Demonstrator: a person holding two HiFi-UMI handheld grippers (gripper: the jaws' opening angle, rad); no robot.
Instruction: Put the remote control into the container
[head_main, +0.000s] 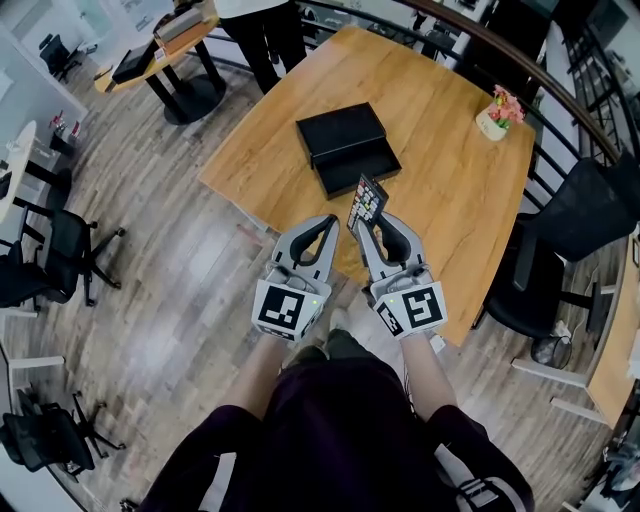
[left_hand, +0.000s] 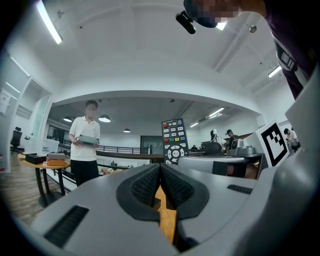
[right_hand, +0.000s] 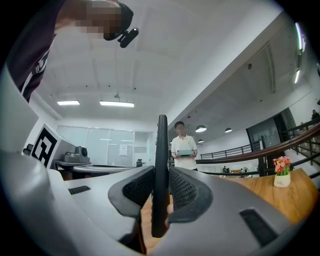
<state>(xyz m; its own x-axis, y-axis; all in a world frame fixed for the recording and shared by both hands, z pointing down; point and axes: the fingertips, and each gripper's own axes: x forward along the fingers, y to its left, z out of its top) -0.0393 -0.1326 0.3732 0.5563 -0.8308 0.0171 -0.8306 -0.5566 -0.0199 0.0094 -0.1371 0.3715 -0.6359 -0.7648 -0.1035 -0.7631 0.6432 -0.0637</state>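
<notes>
My right gripper (head_main: 371, 228) is shut on the black remote control (head_main: 366, 202), holding it upright above the near edge of the wooden table (head_main: 440, 130). In the right gripper view the remote control (right_hand: 161, 170) shows edge-on, clamped between the pads. From the left gripper view the remote control (left_hand: 174, 141) faces me, its coloured buttons showing. My left gripper (head_main: 316, 238) hangs beside the right one, its jaws shut with nothing between them; the left gripper (left_hand: 160, 186) has its pads touching. The black container (head_main: 347, 148), an open box with its lid beside it, lies on the table beyond the grippers.
A small flower pot (head_main: 497, 112) stands near the table's far right corner. A black office chair (head_main: 575, 245) sits at the table's right side. A person (right_hand: 184, 149) in a white shirt stands beyond the table. Wooden floor lies to the left, with more chairs (head_main: 55, 250).
</notes>
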